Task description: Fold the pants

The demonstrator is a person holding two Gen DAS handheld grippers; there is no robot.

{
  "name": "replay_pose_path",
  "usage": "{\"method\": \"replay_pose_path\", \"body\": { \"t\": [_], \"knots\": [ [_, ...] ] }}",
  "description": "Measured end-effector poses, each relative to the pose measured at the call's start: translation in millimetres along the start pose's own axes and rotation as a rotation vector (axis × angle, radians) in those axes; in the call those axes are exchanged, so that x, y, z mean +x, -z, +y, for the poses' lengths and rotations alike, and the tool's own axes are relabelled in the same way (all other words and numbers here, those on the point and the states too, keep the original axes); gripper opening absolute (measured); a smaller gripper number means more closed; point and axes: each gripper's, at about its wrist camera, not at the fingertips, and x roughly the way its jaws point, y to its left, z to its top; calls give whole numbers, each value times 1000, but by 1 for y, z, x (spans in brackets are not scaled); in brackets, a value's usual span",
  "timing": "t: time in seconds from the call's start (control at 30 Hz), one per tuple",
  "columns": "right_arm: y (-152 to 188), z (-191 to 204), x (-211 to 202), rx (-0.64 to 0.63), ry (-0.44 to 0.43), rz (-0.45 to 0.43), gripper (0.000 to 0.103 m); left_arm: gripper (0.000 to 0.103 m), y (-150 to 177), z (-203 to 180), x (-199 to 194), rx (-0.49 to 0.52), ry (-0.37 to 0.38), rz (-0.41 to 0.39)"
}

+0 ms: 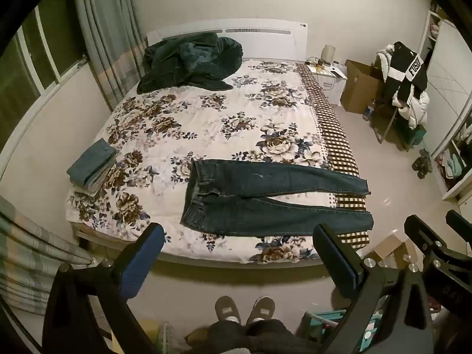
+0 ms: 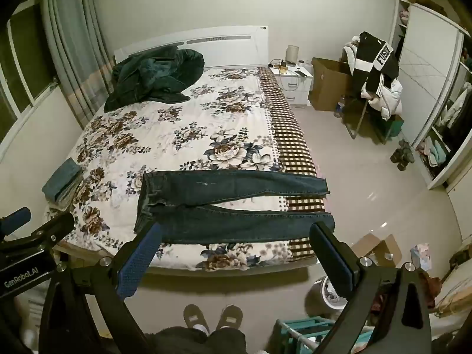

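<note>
A pair of dark blue jeans lies flat across the foot of the floral bed, waistband to the left, both legs stretched right to the bed's edge. They also show in the right wrist view. My left gripper is open and empty, held above the floor in front of the bed. My right gripper is open and empty too, beside the left one. The right gripper shows at the right edge of the left wrist view.
A stack of folded jeans sits at the bed's left edge. A dark green blanket is heaped by the headboard. A nightstand, cardboard box and clothes-laden chair stand right. My slippered feet stand below.
</note>
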Motion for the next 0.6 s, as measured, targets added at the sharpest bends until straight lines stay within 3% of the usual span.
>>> {"method": "replay_pose_path", "body": {
  "t": [0.6],
  "knots": [
    [0,3,-3,-9,6,-5,102,103,0,0,0,1,-9,-17]
  ]
}}
